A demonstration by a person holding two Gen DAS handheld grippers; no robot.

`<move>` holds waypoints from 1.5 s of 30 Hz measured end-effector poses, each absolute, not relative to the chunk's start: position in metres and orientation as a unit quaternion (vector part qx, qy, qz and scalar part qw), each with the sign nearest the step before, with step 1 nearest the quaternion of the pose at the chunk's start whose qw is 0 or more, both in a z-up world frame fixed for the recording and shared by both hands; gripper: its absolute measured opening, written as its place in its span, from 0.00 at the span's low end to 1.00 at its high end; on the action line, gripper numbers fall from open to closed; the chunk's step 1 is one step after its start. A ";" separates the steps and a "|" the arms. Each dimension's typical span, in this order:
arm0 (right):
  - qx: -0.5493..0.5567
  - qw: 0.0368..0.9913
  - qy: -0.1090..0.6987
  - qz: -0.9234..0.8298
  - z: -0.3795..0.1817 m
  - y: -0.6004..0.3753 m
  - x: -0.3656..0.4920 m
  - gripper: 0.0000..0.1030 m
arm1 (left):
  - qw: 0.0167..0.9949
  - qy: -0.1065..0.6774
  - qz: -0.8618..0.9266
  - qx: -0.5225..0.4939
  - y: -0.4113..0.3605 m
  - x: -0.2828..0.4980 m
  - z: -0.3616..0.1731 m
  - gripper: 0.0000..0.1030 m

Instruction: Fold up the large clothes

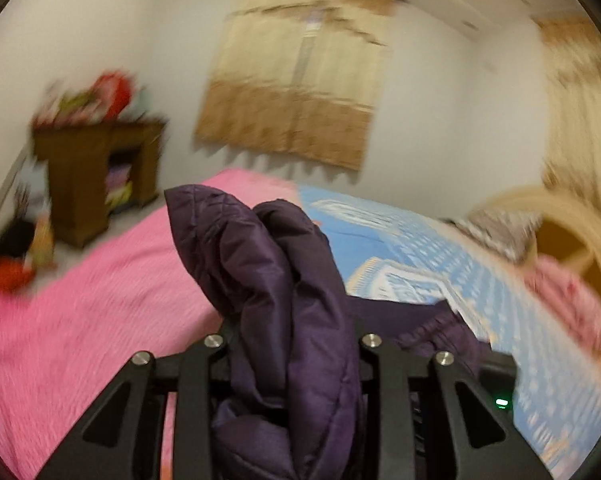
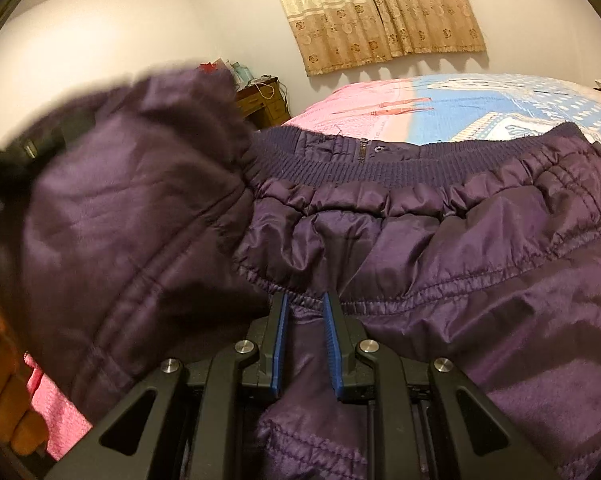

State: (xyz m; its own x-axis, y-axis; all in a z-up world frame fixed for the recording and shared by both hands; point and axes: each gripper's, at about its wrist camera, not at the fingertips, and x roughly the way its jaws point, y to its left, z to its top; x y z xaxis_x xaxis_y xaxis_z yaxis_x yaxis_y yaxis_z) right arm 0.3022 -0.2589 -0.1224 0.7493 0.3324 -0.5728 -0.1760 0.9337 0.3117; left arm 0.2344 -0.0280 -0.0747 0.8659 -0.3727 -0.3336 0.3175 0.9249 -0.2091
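Left wrist view shows the left gripper (image 1: 288, 320) with its jaws pinching a bunched fold of the purple padded jacket (image 1: 268, 264), lifted above the bed (image 1: 100, 300); blur softens the room behind; right wrist view shows the right gripper (image 2: 306, 300) with blue-padded jaws clamped on a gathered seam of the jacket (image 2: 440, 248), which lies spread over the pink and blue bedcover (image 2: 440, 104); its ribbed hem (image 2: 340, 160) faces the curtain (image 2: 376, 12).

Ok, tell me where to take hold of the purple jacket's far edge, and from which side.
Grip the ribbed knit hem band of the purple jacket, to the right of the zipper. It lies flat and thick along the far edge on the bed. Come over the jacket from the near side, probably with the right tool.
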 end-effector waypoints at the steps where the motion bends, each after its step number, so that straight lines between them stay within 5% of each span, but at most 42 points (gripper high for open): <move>1: 0.123 0.927 0.327 0.138 -0.122 -0.257 0.303 0.18 | 0.964 0.179 -0.192 -0.047 -0.040 0.231 -0.070 0.30; 18: 0.209 0.903 0.316 0.202 -0.097 -0.281 0.226 0.21 | 0.933 0.195 -0.292 0.077 -0.102 0.226 -0.073 0.29; 20: 0.254 0.900 0.299 0.190 -0.093 -0.300 0.214 0.34 | 0.929 0.198 -0.300 0.089 -0.112 0.222 -0.079 0.29; 23: 0.328 0.887 0.272 0.177 -0.082 -0.323 0.210 0.78 | 0.926 0.193 -0.305 0.111 -0.124 0.216 -0.088 0.29; 24: 0.345 0.883 0.264 0.180 -0.077 -0.326 0.212 0.83 | 0.925 0.196 -0.306 0.109 -0.125 0.216 -0.089 0.29; 28: 0.395 0.856 0.243 0.227 -0.057 -0.317 0.242 0.85 | 0.924 0.203 -0.311 0.091 -0.118 0.219 -0.087 0.29; 36: 0.377 0.814 0.339 0.283 -0.065 -0.261 0.367 0.89 | 0.923 0.218 -0.302 0.091 -0.117 0.226 -0.082 0.29; 45: 0.273 0.839 0.402 0.245 -0.066 -0.217 0.430 0.89 | 0.921 0.216 -0.309 0.093 -0.124 0.227 -0.083 0.29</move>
